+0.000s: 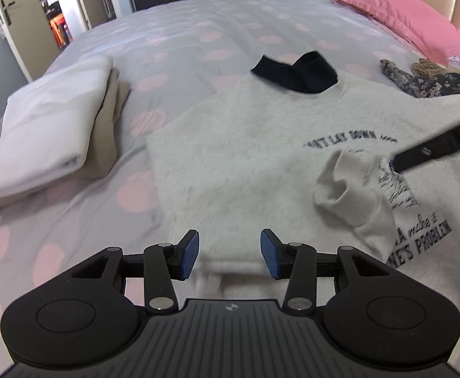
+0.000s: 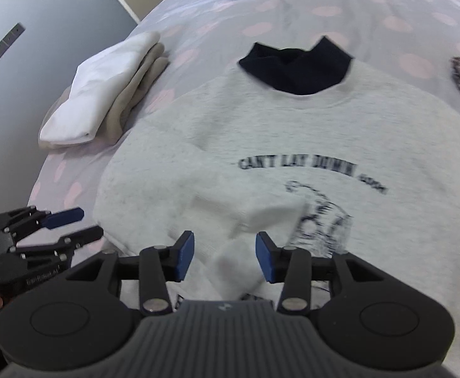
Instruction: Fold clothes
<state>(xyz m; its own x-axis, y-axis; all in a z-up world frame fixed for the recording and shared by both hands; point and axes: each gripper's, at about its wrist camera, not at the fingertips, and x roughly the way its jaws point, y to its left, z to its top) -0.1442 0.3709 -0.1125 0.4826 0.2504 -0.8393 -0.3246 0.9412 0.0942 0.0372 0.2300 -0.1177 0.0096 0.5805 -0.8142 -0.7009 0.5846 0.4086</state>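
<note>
Both tools hang low over the near edge of a white sweatshirt (image 1: 245,145) spread flat on the bed (image 1: 173,37), its front printed with dark lettering. On the left, the left tool (image 1: 229,258) stands released, blue pads apart with only the fleecy hem showing between them and nothing gripped. Further left on the spotted cover sits a folded stack (image 1: 50,123), white cloth on top of beige, well apart from the sweatshirt. At the sweatshirt's collar lies a black garment (image 1: 296,72). To the right, one sleeve (image 1: 349,192) is folded in across the print. The right tool (image 2: 225,256) hovers over that sleeve, jaws parted and holding nothing. Beyond, a floral garment (image 1: 434,78) lies crumpled near a pink pillow (image 1: 403,12).
</note>
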